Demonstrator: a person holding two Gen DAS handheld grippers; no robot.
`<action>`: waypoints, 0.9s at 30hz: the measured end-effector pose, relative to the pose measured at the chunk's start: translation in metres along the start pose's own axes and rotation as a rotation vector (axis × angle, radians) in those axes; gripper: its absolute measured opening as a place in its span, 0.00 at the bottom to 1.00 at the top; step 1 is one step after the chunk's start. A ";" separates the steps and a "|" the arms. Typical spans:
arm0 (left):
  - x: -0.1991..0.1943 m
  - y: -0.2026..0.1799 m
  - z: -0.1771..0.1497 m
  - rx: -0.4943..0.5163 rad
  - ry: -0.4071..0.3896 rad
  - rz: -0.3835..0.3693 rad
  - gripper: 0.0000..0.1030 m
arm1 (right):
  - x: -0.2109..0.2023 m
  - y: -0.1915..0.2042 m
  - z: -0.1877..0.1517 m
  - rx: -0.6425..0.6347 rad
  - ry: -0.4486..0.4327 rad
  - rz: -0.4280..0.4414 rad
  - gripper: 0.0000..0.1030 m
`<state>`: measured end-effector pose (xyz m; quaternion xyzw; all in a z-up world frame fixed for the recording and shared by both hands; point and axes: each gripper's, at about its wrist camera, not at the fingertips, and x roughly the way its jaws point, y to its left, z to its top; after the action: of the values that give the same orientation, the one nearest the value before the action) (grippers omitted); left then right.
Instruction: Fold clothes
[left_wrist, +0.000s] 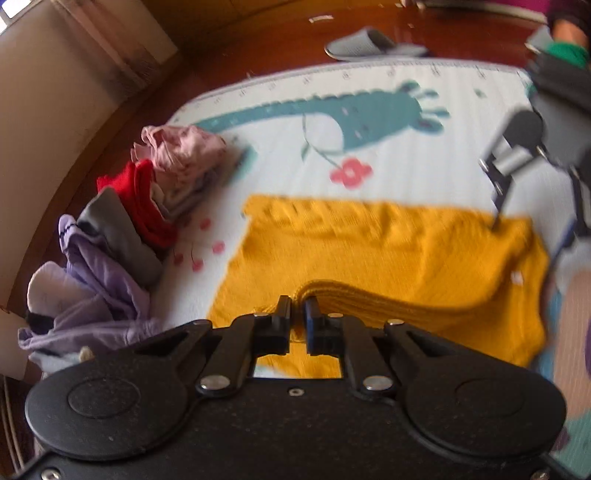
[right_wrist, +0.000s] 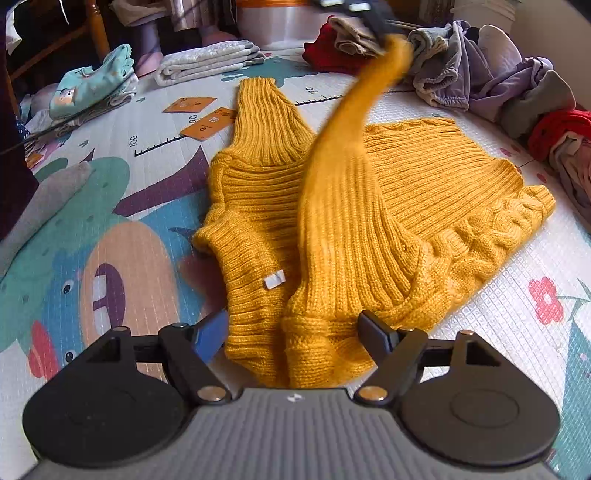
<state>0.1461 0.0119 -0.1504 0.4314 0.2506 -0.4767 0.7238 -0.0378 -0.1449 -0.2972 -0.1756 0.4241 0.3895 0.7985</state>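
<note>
Sweater, mustard yellow and ribbed, lies spread on the printed play mat, body to the right in the right wrist view, turtleneck collar pointing to the far side, a white label showing near its near left edge. One sleeve is lifted off the body: the left gripper has its jaws closed narrow on the cuff, and in the right wrist view that sleeve rises as a blurred diagonal band to the far right, so it appears to be in motion. The right gripper sits low at the near edge with its jaws spread wide, straddling the shoulder end of the sleeve without pinching anything. Judging from this, the step in hand is folding the sleeve across the body. To do it well, the left gripper should carry the cuff across at a low height and lay it flat and straight on the ribbed body, keeping the knit taut enough not to twist; the right gripper would best press or pin the shoulder seam so the body does not drag or bunch. The knit looks thick and stretchy, so a slow release should prevent it springing back. Around the mat lie a heap of unfolded clothes to one side and folded stacks at the far edge.
</note>
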 end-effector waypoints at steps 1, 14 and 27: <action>0.007 0.006 0.007 -0.016 -0.010 0.004 0.05 | 0.000 0.000 -0.001 0.002 0.003 0.005 0.75; 0.108 0.023 0.062 -0.077 0.010 0.005 0.05 | 0.000 0.004 -0.005 0.025 0.012 0.051 0.75; 0.161 0.013 0.083 -0.057 0.113 0.028 0.05 | -0.006 -0.013 -0.012 0.162 -0.023 0.103 0.76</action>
<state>0.2215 -0.1335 -0.2281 0.4404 0.2983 -0.4342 0.7270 -0.0361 -0.1632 -0.2997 -0.0837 0.4535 0.3965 0.7938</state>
